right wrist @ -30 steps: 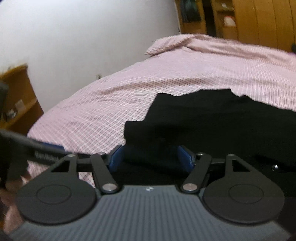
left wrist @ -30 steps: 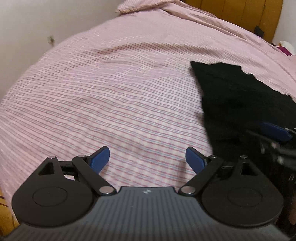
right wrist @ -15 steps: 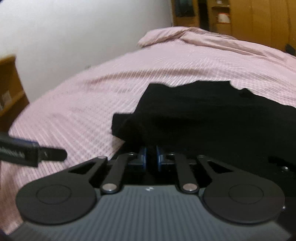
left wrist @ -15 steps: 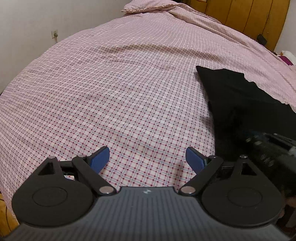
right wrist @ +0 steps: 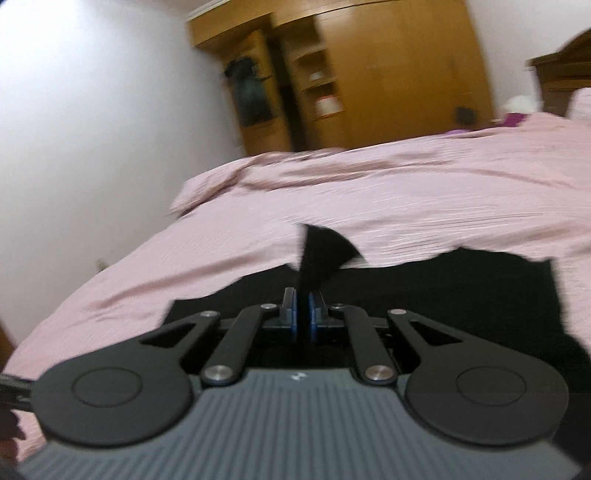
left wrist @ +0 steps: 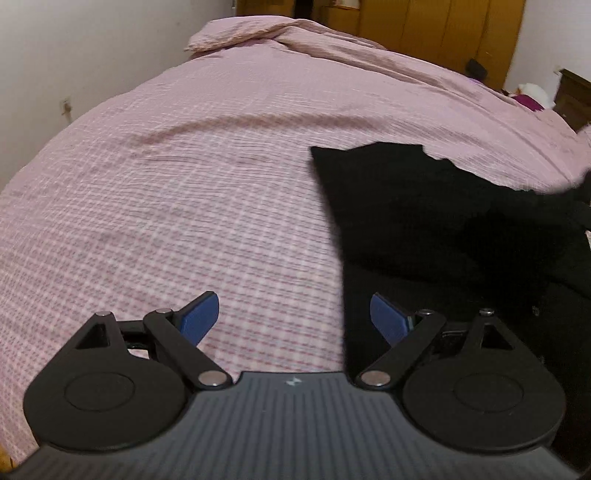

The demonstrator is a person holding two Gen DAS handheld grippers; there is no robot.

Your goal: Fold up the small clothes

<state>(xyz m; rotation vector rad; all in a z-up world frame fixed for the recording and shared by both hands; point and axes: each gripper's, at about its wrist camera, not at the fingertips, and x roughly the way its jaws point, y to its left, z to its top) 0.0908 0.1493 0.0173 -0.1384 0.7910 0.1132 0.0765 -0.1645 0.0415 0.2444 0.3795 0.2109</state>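
A black garment (left wrist: 424,221) lies on the pink checked bed cover, to the right in the left wrist view. My left gripper (left wrist: 295,319) hovers open above the garment's left edge, nothing between its blue pads. My right gripper (right wrist: 303,312) is shut on a fold of the black garment (right wrist: 443,291). A pinched flap of the cloth stands up just beyond its fingertips. That picture is blurred by motion and the gripper points almost level across the bed.
The pink checked bed cover (left wrist: 166,203) fills most of both views, with a rumpled pillow end (left wrist: 258,33) at the far side. A white wall runs along the left. Wooden wardrobes (right wrist: 351,74) stand beyond the bed.
My right gripper went from open over the garment's edge to shut on it, then lifted and tipped up with the cloth. My left gripper shifted right toward the garment's edge, still open.
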